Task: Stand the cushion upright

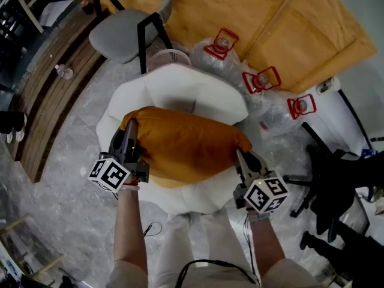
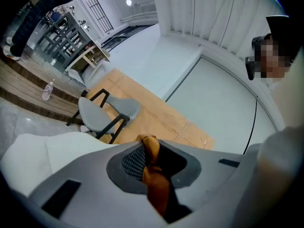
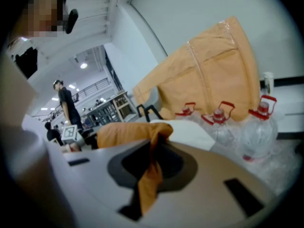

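Left tongs (image 1: pixel 130 128) closed tight on one end corner of a plump orange-brown fabric cushion (image 1: pixel 186 140); right tongs (image 1: pixel 240 156) closed the same way on the corner at the opposite end. Along each pair of jaws, a fold of that cloth squeezed flat between the pads and trailing back out of the grip. Cushion stretched between the two tongs, long side across, lying flat rather than upright, over a large white padded seat with a puffy rounded back (image 1: pixel 198 92); whether resting on the seat or lifted clear of it, impossible to tell.

Just beyond the seat, ahead of the left tongs, a round white wire basket (image 1: pixel 168 57), and past it a grey moulded chair on a black frame (image 1: pixel 120 35). Ahead of the right tongs, three clear plastic water jugs with red handles (image 1: pixel 262 80) in a slanting row, backed by a broad tan sheet with taped seams (image 1: pixel 288 23). Out to the far side of the left tongs, a strip of brown wooden planking (image 1: pixel 48 101) with a small clear bottle (image 1: pixel 63 72) lying on it. Out to the far side of the right tongs, a black office chair (image 1: pixel 339 182). Underneath everything, grey marbled floor (image 1: pixel 72 221).
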`<action>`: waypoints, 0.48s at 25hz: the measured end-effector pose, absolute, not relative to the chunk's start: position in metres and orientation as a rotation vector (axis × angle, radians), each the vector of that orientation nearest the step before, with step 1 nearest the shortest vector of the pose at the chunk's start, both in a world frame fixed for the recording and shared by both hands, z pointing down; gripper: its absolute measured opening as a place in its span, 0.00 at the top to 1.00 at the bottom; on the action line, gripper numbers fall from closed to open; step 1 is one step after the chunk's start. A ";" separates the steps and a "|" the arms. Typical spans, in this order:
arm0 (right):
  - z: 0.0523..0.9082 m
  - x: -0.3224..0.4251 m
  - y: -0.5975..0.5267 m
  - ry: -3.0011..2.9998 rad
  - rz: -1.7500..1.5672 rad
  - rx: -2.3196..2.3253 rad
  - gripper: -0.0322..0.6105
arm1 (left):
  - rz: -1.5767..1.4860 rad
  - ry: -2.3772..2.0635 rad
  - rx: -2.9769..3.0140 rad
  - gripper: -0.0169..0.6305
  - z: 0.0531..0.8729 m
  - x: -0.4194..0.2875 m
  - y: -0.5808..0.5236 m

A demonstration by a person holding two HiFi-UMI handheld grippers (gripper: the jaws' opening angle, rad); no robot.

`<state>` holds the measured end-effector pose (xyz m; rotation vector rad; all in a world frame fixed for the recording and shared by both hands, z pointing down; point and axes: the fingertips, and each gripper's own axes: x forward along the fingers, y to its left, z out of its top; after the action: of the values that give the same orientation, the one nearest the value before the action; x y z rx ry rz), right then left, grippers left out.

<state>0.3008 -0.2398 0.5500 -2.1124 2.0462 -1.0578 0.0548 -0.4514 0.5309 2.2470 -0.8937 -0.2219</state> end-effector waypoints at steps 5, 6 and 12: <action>0.550 0.312 -0.255 2.035 -1.033 -2.093 0.88 | -0.215 -0.906 2.239 0.86 0.534 0.069 -0.470; 0.550 0.315 -0.258 2.033 -1.027 -2.091 0.88 | -0.212 -0.909 2.240 0.86 0.534 0.072 -0.474; 0.550 0.342 -0.268 2.006 -1.007 -2.123 0.88 | -0.198 -0.882 2.256 0.86 0.533 0.105 -0.491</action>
<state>0.3416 -0.2680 0.5495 -2.1232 2.0061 -1.0071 0.1051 -0.4911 0.5333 2.2562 -0.8821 -0.1979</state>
